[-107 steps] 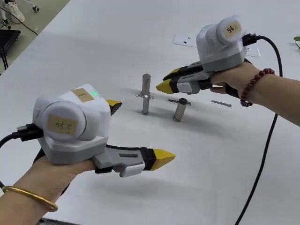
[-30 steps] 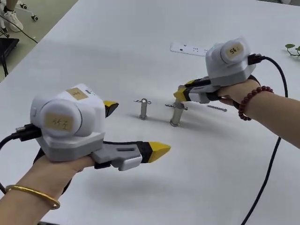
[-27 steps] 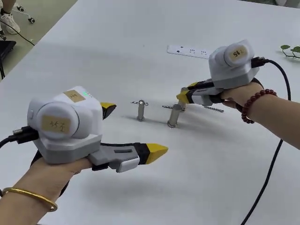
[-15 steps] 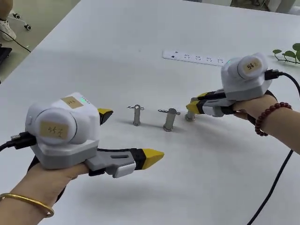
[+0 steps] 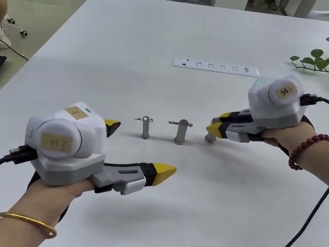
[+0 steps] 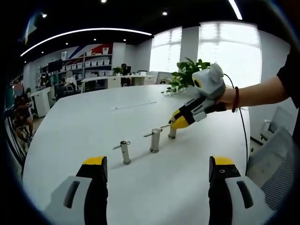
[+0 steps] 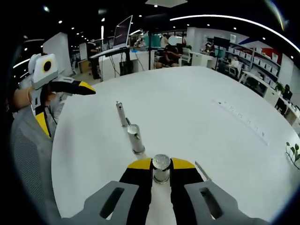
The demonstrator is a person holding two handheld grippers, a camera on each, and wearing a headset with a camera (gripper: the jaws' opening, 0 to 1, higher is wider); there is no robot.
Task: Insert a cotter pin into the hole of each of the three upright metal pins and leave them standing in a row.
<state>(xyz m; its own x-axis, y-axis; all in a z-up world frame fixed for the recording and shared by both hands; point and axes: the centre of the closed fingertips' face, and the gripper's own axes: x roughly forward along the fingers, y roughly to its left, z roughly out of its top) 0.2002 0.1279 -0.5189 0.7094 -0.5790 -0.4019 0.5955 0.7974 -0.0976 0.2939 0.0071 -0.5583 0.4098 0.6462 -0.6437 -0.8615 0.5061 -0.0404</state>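
Three upright metal pins stand in a row on the white table. The left pin (image 5: 145,127) (image 6: 125,153) and the middle pin (image 5: 180,132) (image 6: 154,140) each carry a cotter pin through the top. My right gripper (image 5: 212,129) (image 7: 161,165) is shut on the right pin (image 7: 161,169) (image 5: 210,138), whose foot rests on the table and which has no cotter pin visible in it. A loose cotter pin (image 7: 202,170) lies on the table just beside the right jaw. My left gripper (image 5: 140,147) (image 6: 158,163) hovers open in front of the row, holding nothing.
A white power strip (image 5: 216,67) (image 7: 241,119) lies at the far side of the table. A green plant (image 5: 308,58) sits at the far right. The right gripper's black cable (image 5: 308,221) trails off the near right. People sit at desks in the background.
My right gripper has carried the third pin rightward and down to the table, in line with the other two. The left gripper has stayed put. The head camera has shifted.
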